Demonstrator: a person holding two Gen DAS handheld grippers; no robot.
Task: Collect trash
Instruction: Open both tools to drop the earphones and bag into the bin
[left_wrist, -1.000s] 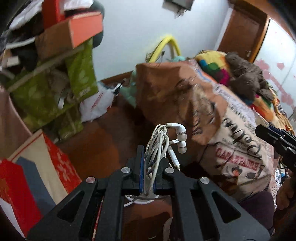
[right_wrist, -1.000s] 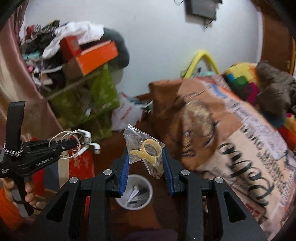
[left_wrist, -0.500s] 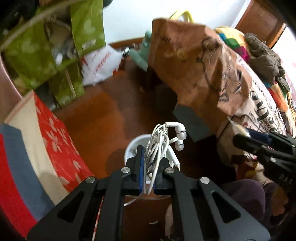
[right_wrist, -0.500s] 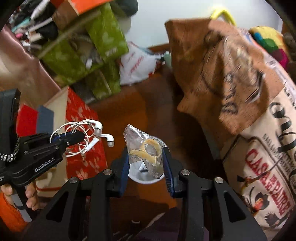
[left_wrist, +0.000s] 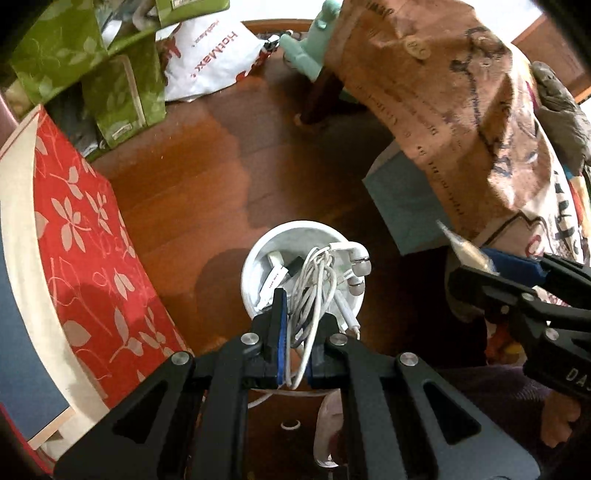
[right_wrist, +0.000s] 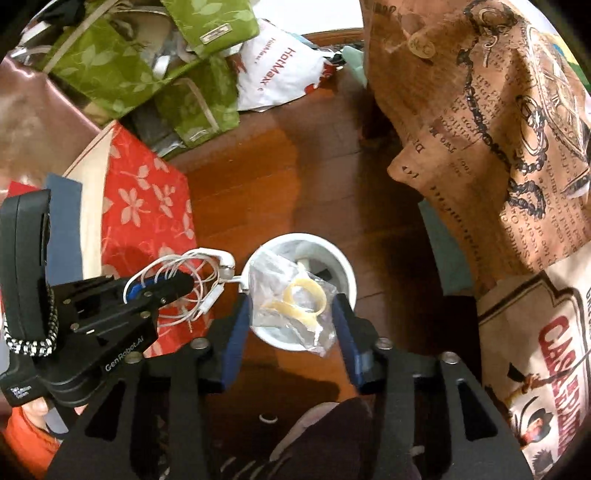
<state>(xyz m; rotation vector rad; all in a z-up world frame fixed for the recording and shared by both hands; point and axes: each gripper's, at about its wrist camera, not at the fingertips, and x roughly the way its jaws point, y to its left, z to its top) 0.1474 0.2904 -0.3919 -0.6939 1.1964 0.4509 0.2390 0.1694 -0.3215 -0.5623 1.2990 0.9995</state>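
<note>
A small white bin (left_wrist: 255, 254) stands on the wooden floor, with white scraps inside; it also shows in the right wrist view (right_wrist: 341, 264). My left gripper (left_wrist: 295, 325) is shut on a tangle of white earphones (left_wrist: 317, 280) and holds it right over the bin. The left gripper also shows in the right wrist view (right_wrist: 162, 288), left of the bin. My right gripper (right_wrist: 291, 317) is shut on a clear plastic bag with yellow rings (right_wrist: 295, 299), held above the bin's opening. The right gripper shows in the left wrist view (left_wrist: 480, 262).
A red flowered board (left_wrist: 85, 258) leans at the left. Green leaf-print bags (right_wrist: 147, 55) and a white plastic bag (left_wrist: 207, 55) lie at the back. A brown printed cloth (right_wrist: 480, 110) drapes over furniture at the right. My foot (right_wrist: 317, 435) is below the bin.
Both grippers have tilted down and moved over the white bin, each still holding its item. The bin now lies directly beneath them.
</note>
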